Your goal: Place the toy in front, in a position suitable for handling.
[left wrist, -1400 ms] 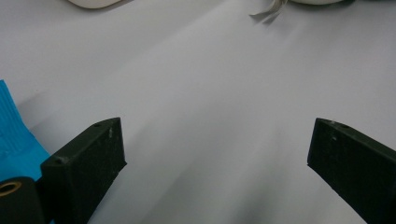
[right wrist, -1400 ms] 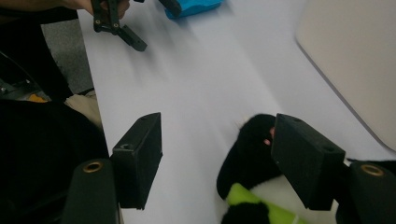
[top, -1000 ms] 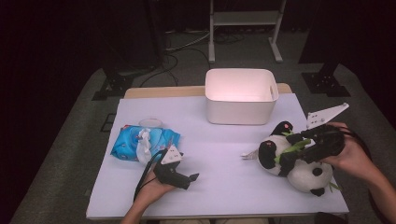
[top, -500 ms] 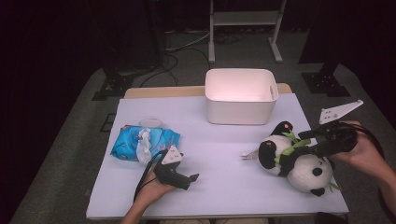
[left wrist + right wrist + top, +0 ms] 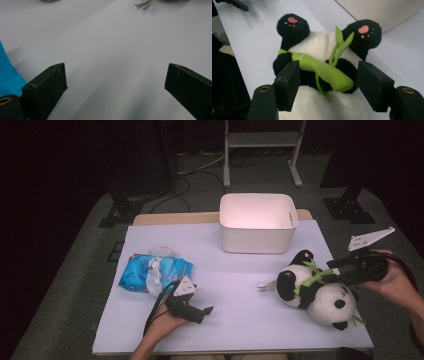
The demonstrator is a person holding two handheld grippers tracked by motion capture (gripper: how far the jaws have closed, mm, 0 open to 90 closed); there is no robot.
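Right gripper (image 5: 328, 80) has shifted, jaws spread astride the panda's (image 5: 322, 57) bamboo; left gripper (image 5: 115, 82) gapes.

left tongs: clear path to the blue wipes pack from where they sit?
Probably yes. The left tongs rest open on the table, pointing away from the blue wipes pack, which lies close behind them. Bare table surface lies around them; the hand would only need to turn.

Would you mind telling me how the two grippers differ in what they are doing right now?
The left gripper rests low on the table, jaws wide open over bare surface beside the blue wipes pack. The right gripper is raised, its open jaws straddling the panda plush at its green bamboo. Both are open and hand-held.
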